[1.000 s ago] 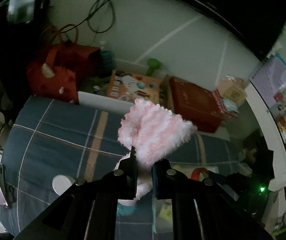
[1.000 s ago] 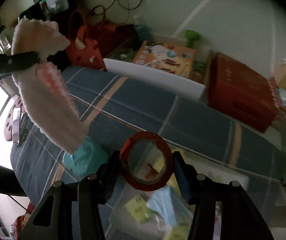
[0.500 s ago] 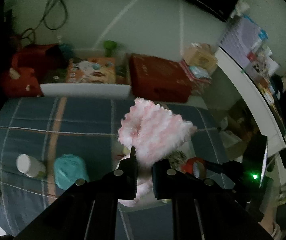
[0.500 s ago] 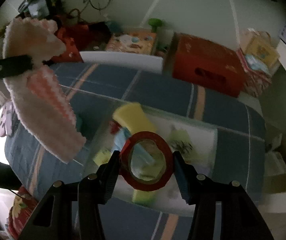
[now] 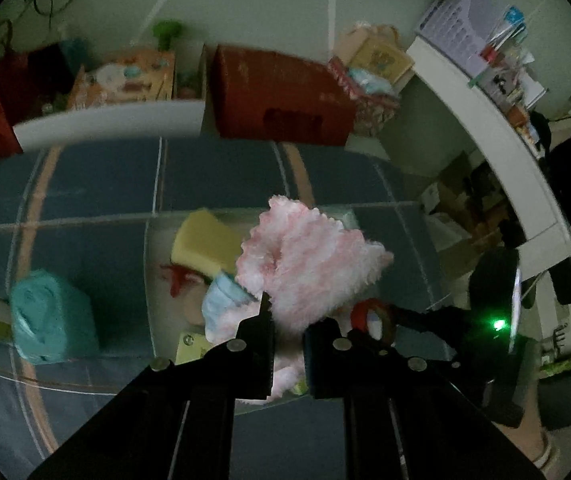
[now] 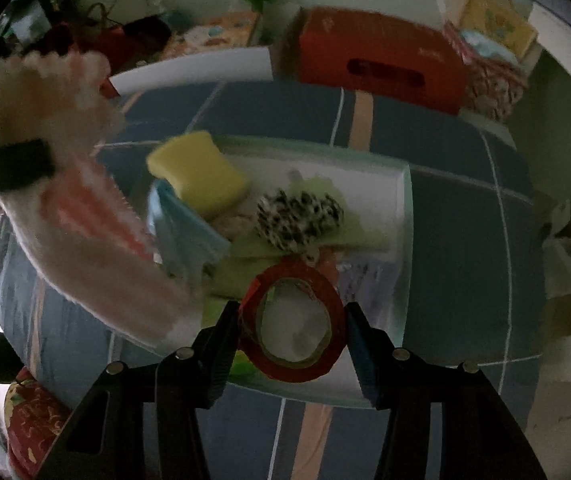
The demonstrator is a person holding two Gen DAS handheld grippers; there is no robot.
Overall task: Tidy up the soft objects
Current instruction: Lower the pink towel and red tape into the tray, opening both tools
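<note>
A fluffy pink-and-white cloth [image 5: 309,268] is pinched between the nearly closed fingers of the left gripper [image 5: 287,332] and is held above the clear plastic bin [image 6: 403,216], which is set on a blue plaid bedspread [image 6: 457,240]. A red tape roll [image 6: 295,326] is gripped across its width by the half-open fingers of the right gripper [image 6: 293,336], over the bin's near edge. Inside the bin, a yellow sponge [image 6: 197,174] is seen at the far left, with a light blue cloth [image 6: 181,224] beside it and a black-and-white speckled fuzzy item [image 6: 299,216] to the right. A rolled teal cloth [image 5: 51,322] lies on the bedspread left of the bin.
</note>
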